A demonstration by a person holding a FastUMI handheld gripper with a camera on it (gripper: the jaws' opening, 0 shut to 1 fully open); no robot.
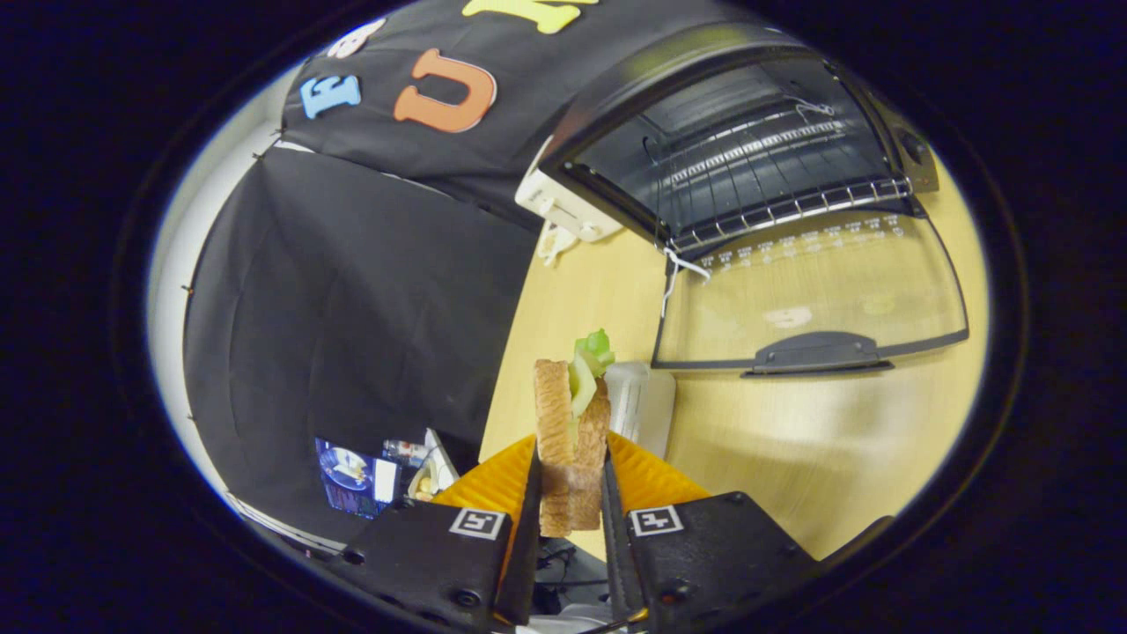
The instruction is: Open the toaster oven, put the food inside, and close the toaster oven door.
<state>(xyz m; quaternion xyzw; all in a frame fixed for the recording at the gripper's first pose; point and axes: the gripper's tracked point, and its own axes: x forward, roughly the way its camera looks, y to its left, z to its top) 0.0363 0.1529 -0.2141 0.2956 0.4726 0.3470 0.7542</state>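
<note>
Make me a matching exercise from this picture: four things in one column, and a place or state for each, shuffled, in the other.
Things:
1. sandwich
2. toaster oven door
3. wire rack
4. gripper

Places or states:
A. inside the oven cavity
B. folded down flat, open, over the wooden table
C. shut on the food
D. held upright between the two fingers, lettuce at its top

Pairs: 1-D, 2-B, 3-A, 4-C
</note>
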